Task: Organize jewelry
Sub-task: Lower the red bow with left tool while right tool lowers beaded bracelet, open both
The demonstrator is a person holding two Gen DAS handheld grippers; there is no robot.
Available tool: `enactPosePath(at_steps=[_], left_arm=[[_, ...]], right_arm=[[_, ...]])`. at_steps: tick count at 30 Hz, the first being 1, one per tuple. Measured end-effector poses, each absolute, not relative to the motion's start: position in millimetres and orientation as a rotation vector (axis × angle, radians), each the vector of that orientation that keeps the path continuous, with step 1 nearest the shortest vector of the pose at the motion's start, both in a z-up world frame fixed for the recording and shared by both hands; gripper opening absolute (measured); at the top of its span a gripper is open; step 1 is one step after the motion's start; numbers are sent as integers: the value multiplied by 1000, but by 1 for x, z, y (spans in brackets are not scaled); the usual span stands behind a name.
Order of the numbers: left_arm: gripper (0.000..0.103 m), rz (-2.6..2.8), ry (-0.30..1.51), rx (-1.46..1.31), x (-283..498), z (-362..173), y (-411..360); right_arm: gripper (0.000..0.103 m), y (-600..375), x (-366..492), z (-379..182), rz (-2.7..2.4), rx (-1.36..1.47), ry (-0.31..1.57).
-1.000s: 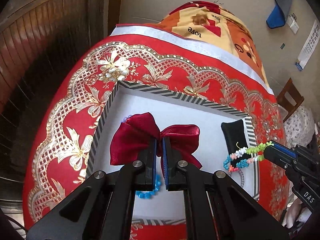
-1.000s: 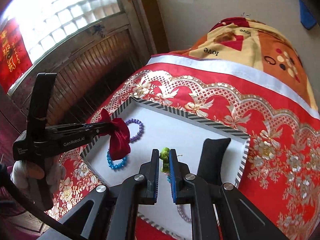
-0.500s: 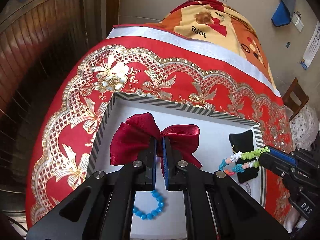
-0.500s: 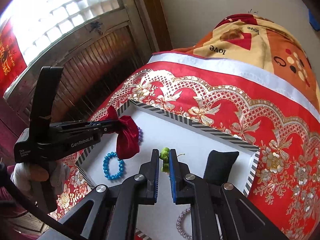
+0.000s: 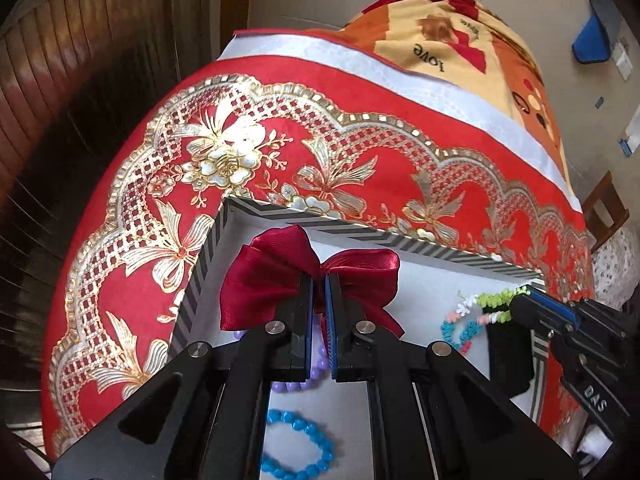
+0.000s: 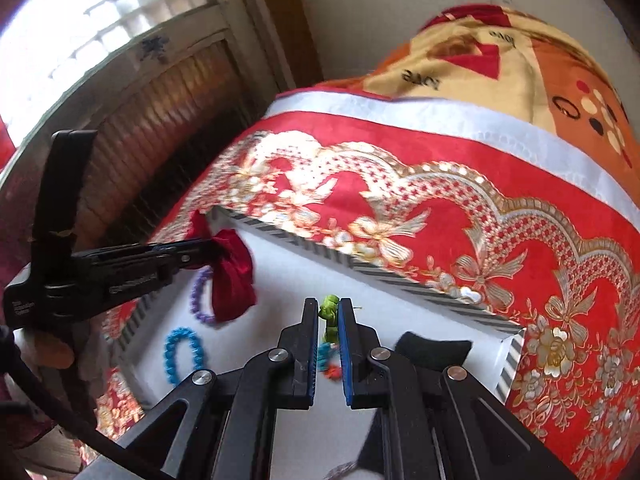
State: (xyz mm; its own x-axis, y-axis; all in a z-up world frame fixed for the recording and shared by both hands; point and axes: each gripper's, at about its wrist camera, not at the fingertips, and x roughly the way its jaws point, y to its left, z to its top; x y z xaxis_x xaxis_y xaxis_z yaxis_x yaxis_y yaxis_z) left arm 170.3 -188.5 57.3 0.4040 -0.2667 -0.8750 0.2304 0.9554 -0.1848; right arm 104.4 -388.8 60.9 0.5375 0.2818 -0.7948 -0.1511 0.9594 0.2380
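Observation:
A dark red satin bow [image 5: 272, 280] is pinched at its knot by my left gripper [image 5: 319, 280], which is shut on it above the far left corner of a white tray with a striped rim [image 5: 360, 236]. My right gripper [image 6: 329, 308] is shut on a multicoloured beaded bracelet with a green end [image 6: 330, 312]; it hangs over the tray's right side, also seen as the bracelet [image 5: 476, 316] in the left wrist view. A purple bead bracelet [image 5: 296, 380] and a blue bead bracelet [image 5: 304, 444] lie on the tray floor. A black pouch [image 6: 434, 350] lies at the tray's right.
The tray rests on a red cloth with gold flower patterns [image 5: 240, 160]. Behind it lies an orange and yellow blanket [image 5: 460, 52]. Wooden slatted panels [image 5: 80, 80] stand to the left. A wooden chair [image 5: 604, 212] stands at the far right. A hand [image 6: 52, 354] grips the left tool.
Both grippers have moved forward and down over the tray with their loads. The purple bracelet now shows under the left fingers, and the blue bracelet has slid lower in view.

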Motion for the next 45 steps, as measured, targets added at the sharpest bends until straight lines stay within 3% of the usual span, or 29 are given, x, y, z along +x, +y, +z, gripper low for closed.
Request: enactPosePath(at_steps=[12, 15, 18, 19, 22, 38, 45], left_arm=[[5, -264, 1138, -66, 183, 38, -183], [13, -259, 1126, -65, 182, 38, -182], [30, -247, 1113, -61, 179, 39, -180], [36, -245, 1109, -68, 178, 40, -178], [41, -238, 1101, -81, 175, 43, -174], [43, -234, 1058, 49, 122, 61, -173], [43, -265, 1044, 71, 97, 68, -175]], right_arm=[[9, -421, 118, 26, 151, 184, 1028], [9, -422, 117, 21, 133, 190, 1039], [9, -425, 116, 22, 118, 201, 1045], [14, -425, 116, 23, 116, 201, 1047], [26, -427, 112, 27, 113, 199, 1041], [26, -410, 70, 57, 137, 251, 972], [35, -394, 46, 68, 145, 254, 955]])
